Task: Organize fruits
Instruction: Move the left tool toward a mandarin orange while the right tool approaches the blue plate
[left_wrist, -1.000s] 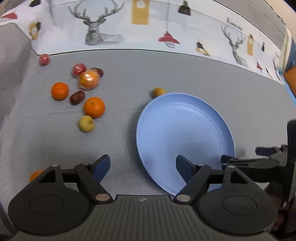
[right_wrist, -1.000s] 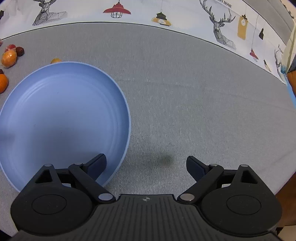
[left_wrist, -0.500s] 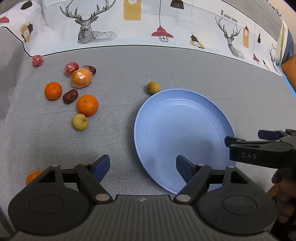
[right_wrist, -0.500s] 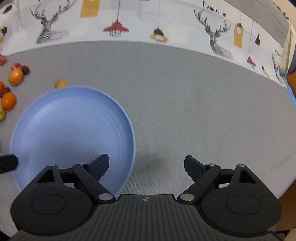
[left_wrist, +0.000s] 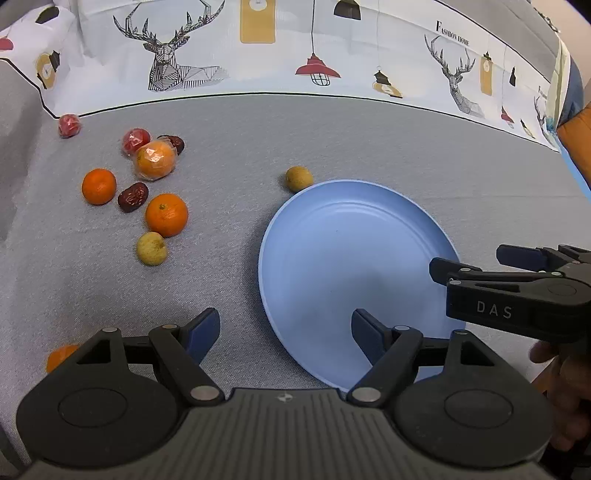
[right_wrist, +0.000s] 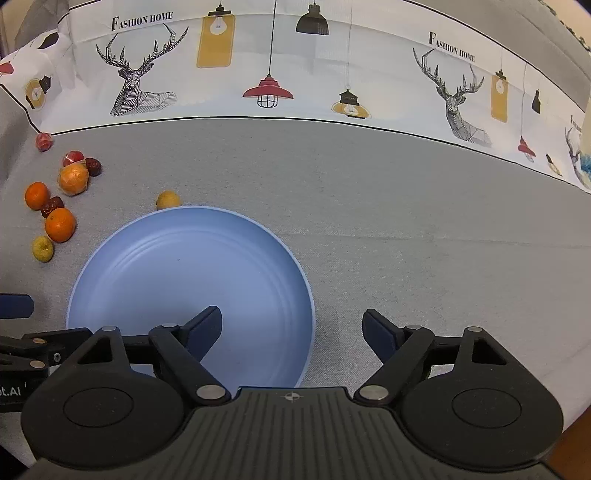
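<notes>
Both grippers have pulled back; left gripper (left_wrist: 284, 325) and right gripper (right_wrist: 291, 326) gape wide, holding nothing, straddling the plate's (right_wrist: 147, 258) edges. Fruits (left_wrist: 166, 214) lie scattered left.

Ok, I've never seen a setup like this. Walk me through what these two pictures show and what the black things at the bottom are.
No robot here: a person holds a clamp-like gripper in each hand, and each carries a wide-angle camera looking out along its jaws. One picture is from the left gripper, the other from the right gripper. The black shapes at the bottom are their jaws, both open and holding nothing.

On the grey cloth lies an empty blue plate. To its left are loose fruits: oranges, one of them wrapped, dark red dates, small yellowish fruits and red wrapped ones. One yellowish fruit sits at the plate's far rim.
</notes>
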